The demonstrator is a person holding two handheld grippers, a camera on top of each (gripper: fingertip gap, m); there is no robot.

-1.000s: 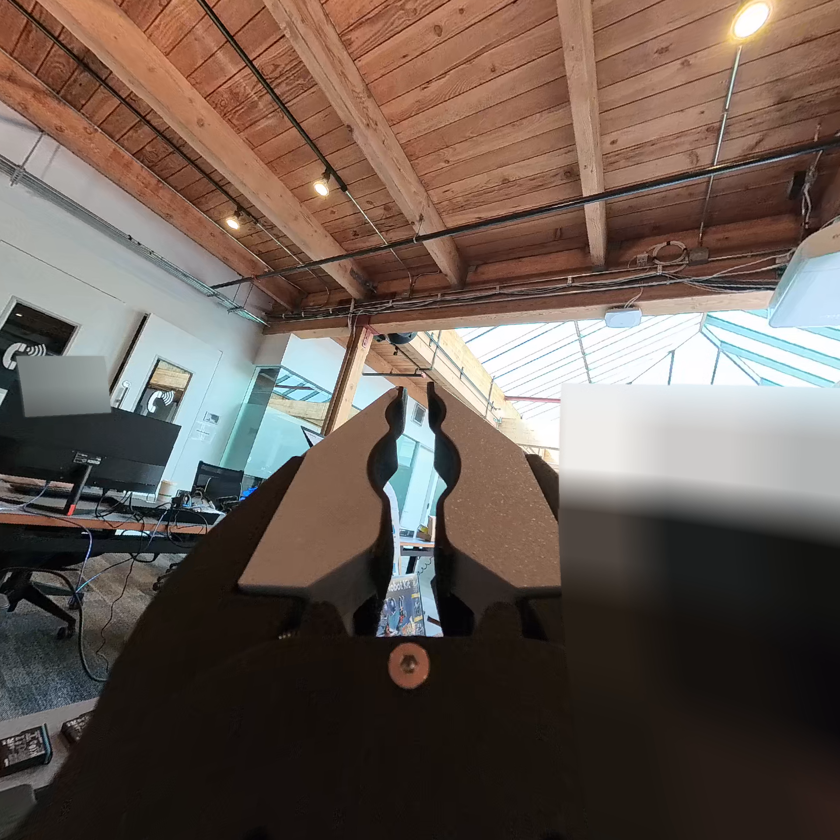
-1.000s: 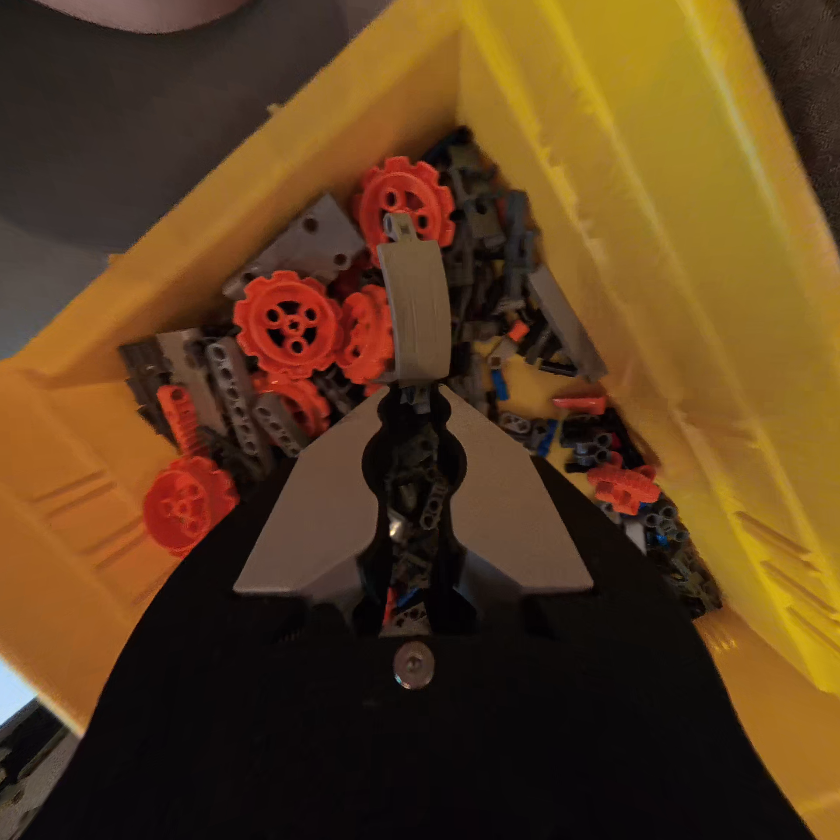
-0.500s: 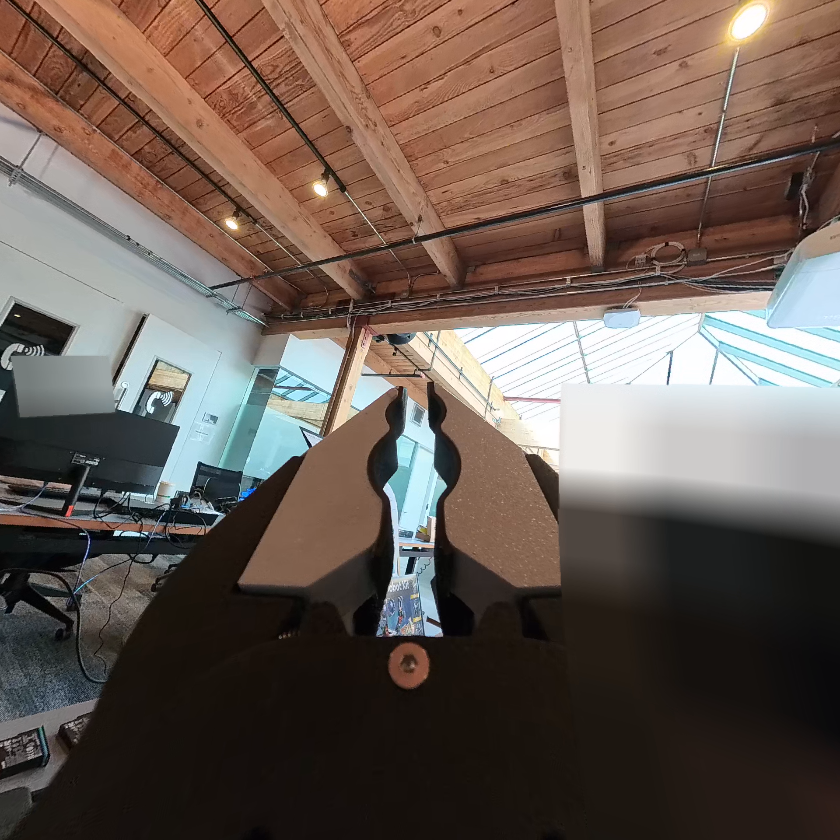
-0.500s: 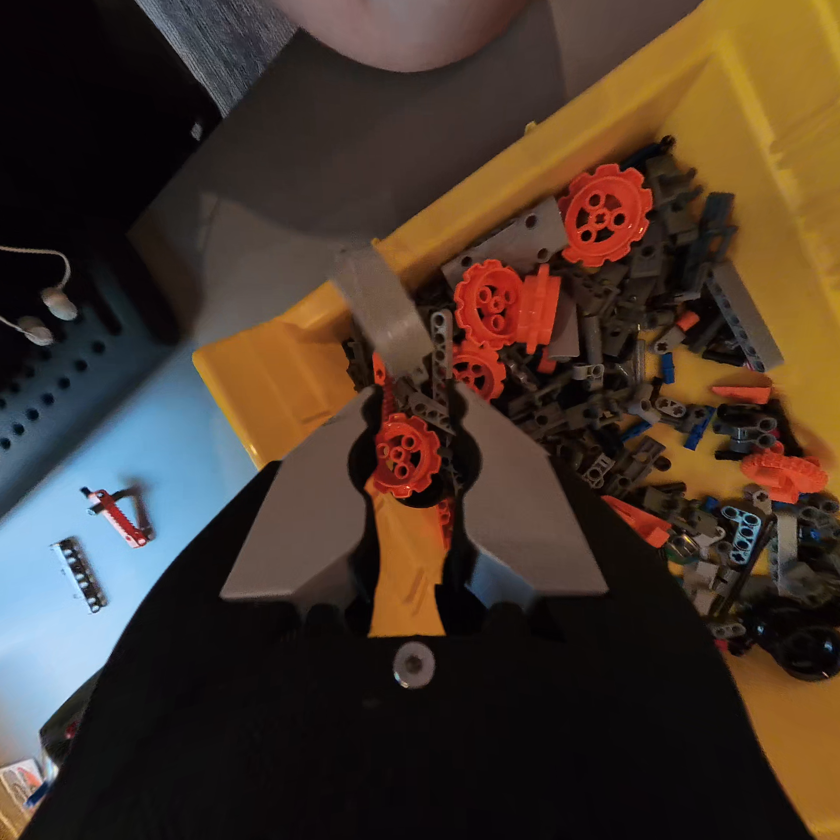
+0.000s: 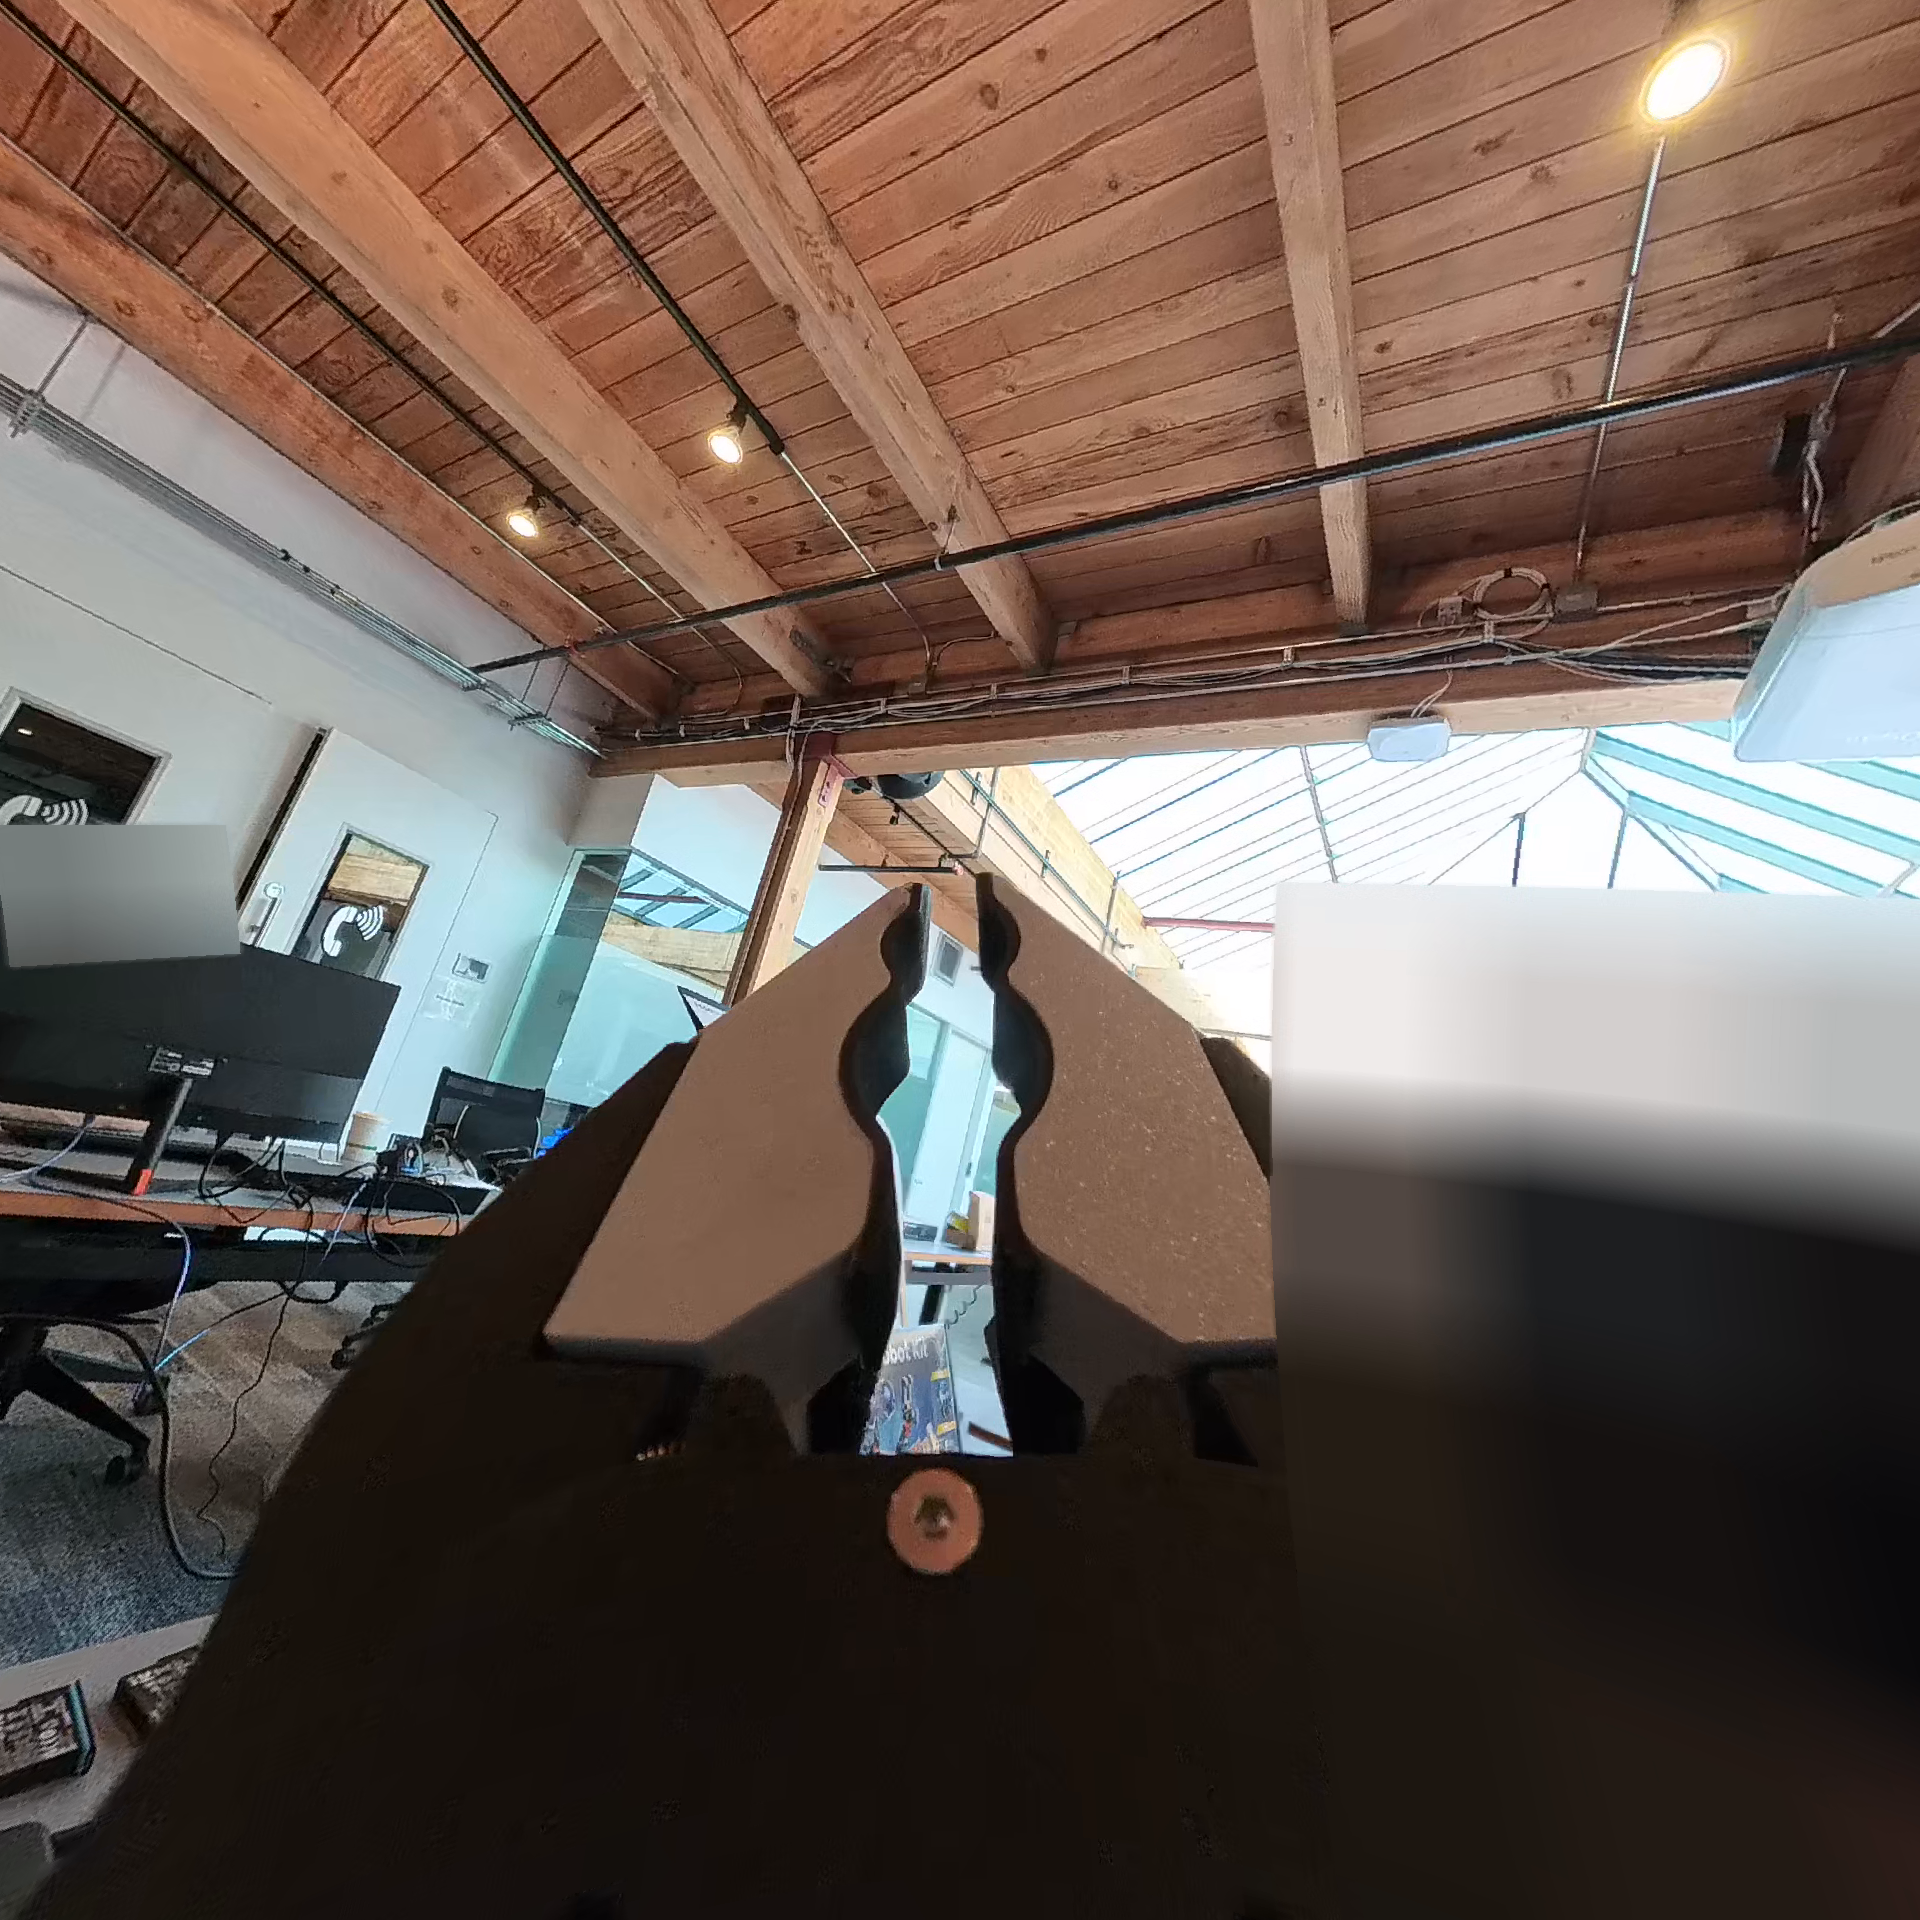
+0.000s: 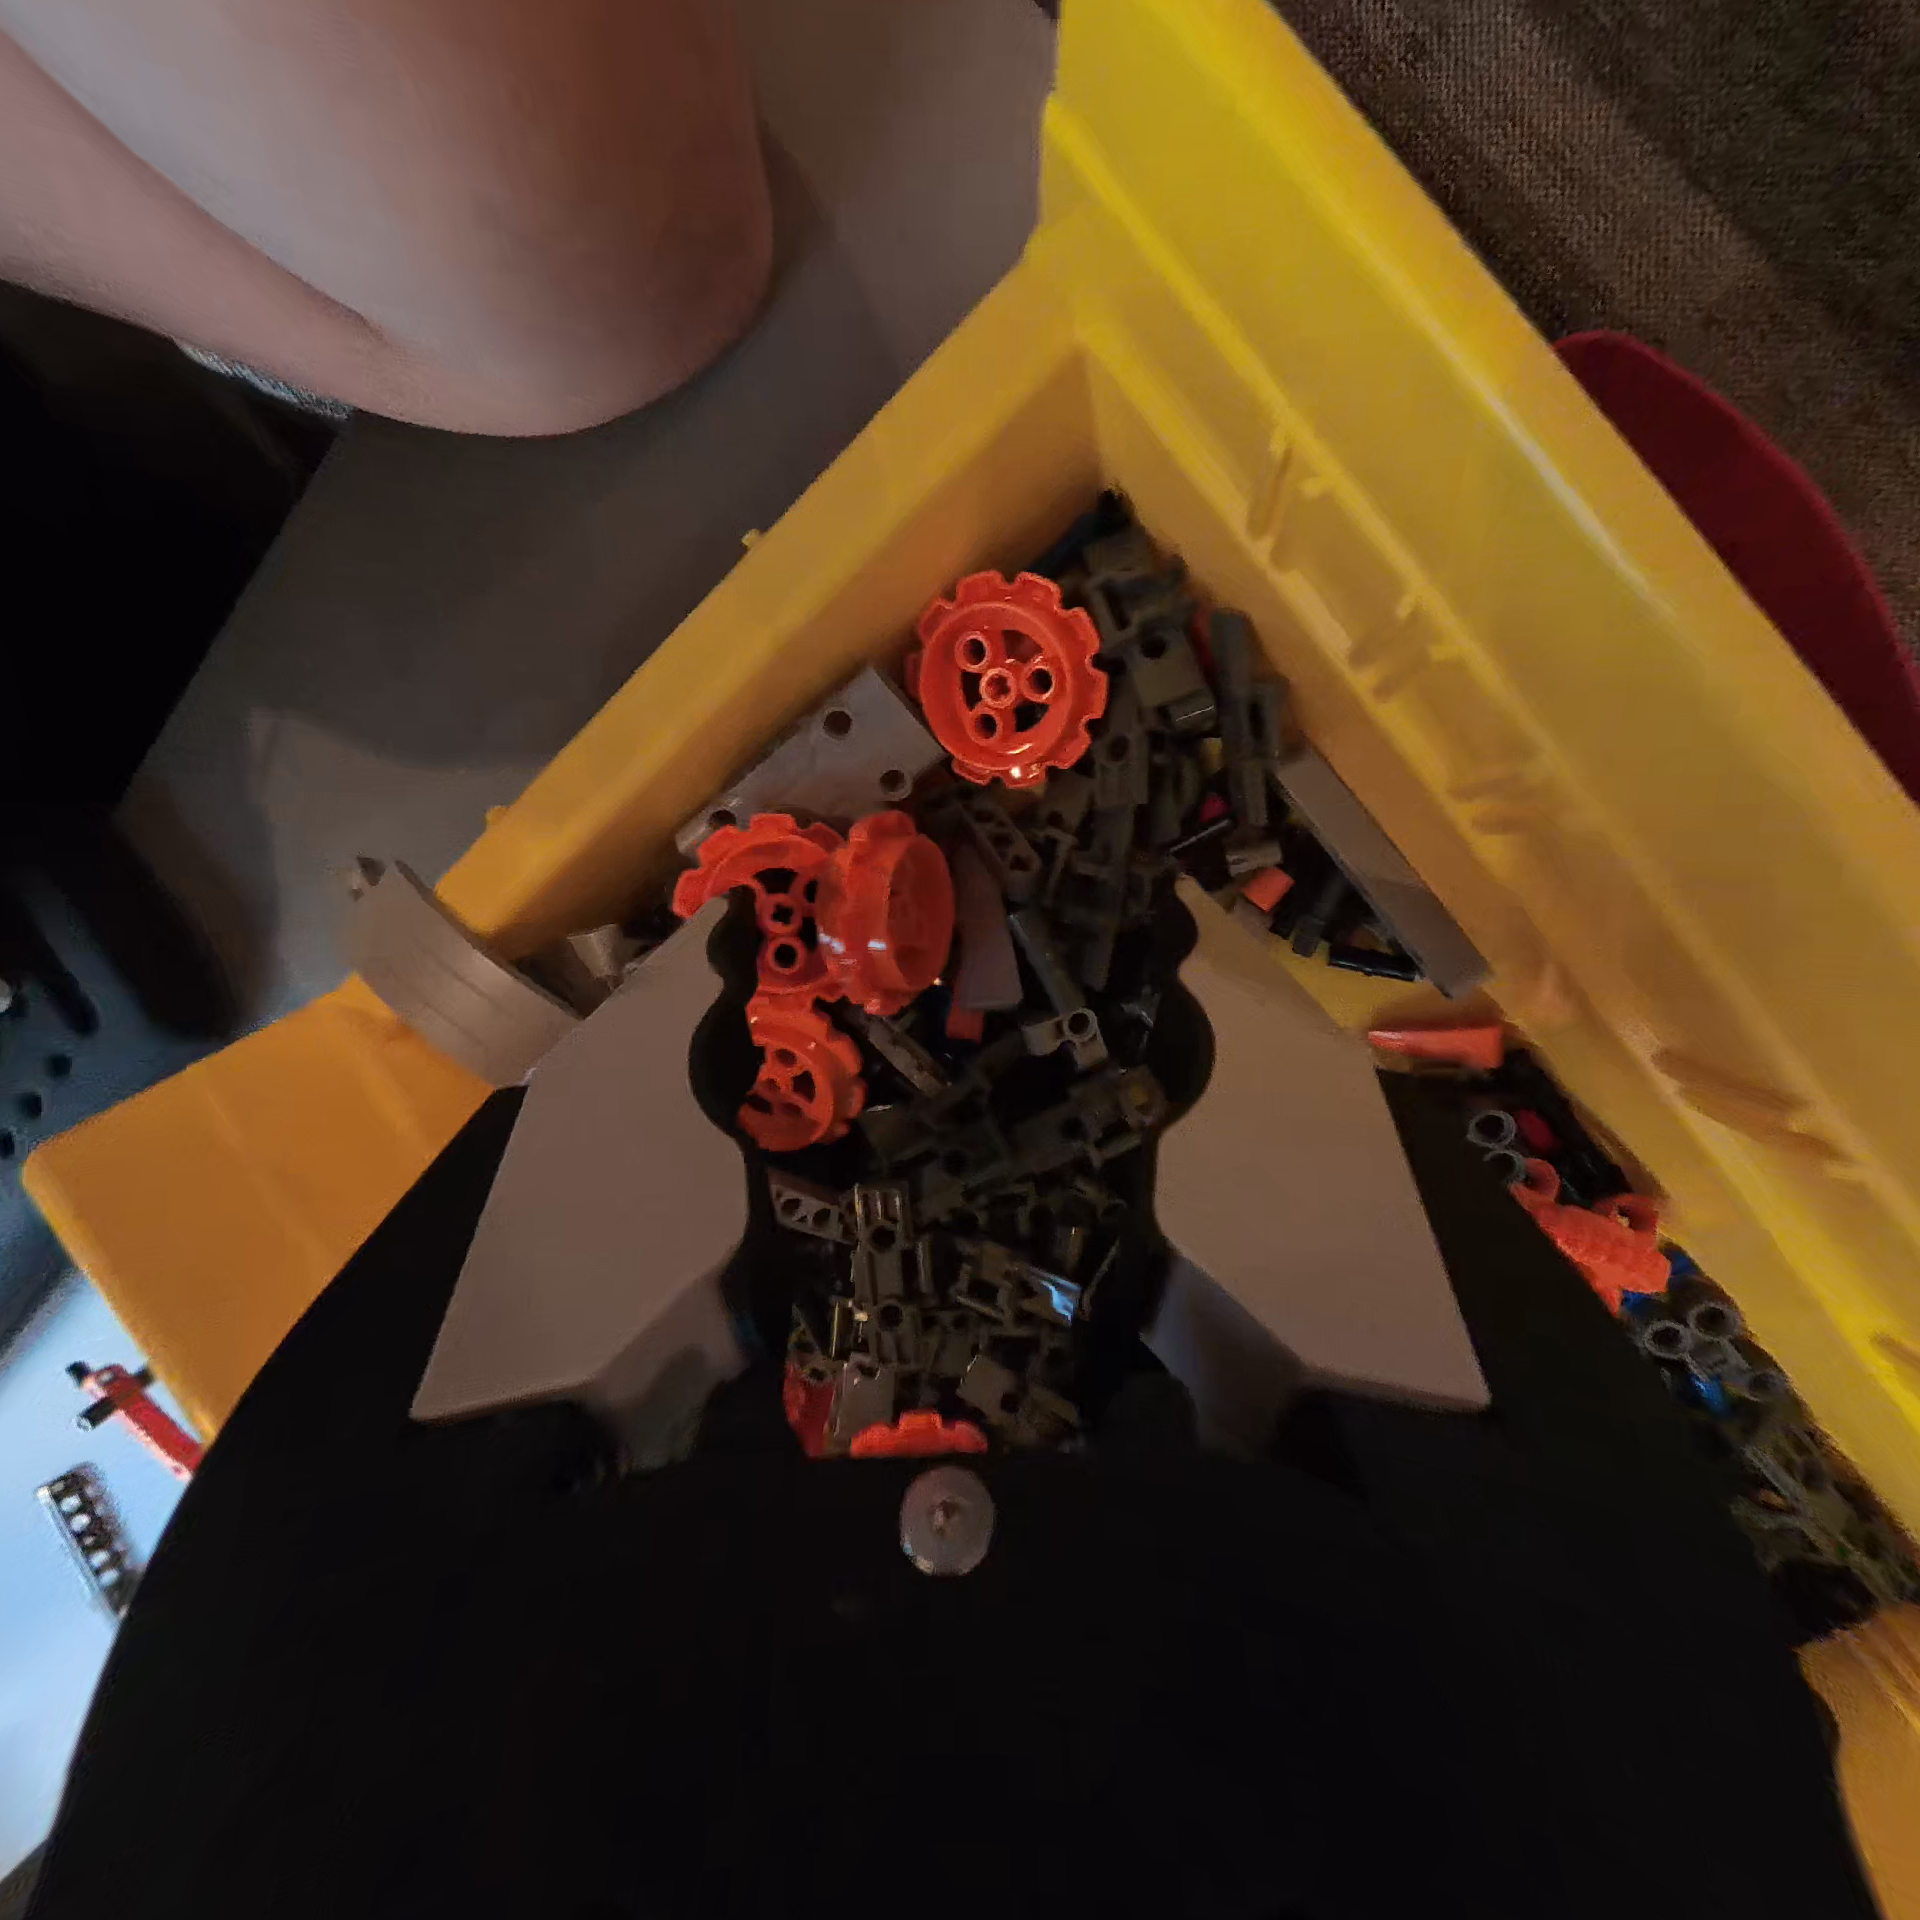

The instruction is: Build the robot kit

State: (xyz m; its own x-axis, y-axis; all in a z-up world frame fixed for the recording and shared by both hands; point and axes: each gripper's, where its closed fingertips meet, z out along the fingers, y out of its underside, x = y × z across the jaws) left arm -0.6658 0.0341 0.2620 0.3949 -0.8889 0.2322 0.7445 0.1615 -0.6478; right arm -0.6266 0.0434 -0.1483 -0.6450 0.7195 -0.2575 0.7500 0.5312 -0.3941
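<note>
— Two grippers; which sits nearer the parts?
— Only the right gripper [image 6: 951, 914], jaws spread wide and empty, over the yellow bin [image 6: 1455, 540]. The heap of dark building pieces [image 6: 977, 1195] lies straight ahead between its fingers.
— And smaller bits?
— An orange toothed wheel [image 6: 1003, 691] lies beyond the tips; a grey curved panel [image 6: 447, 966], its long axis slanted, leans over the bin rim by the left finger.
— The left gripper [image 5: 948, 914]?
— Nearly closed, empty, aimed at the wooden ceiling [image 5: 1039, 312].

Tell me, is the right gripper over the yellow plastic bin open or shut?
Open. The right gripper has its grey fingers spread wide above the yellow plastic bin, nothing held between.
</note>
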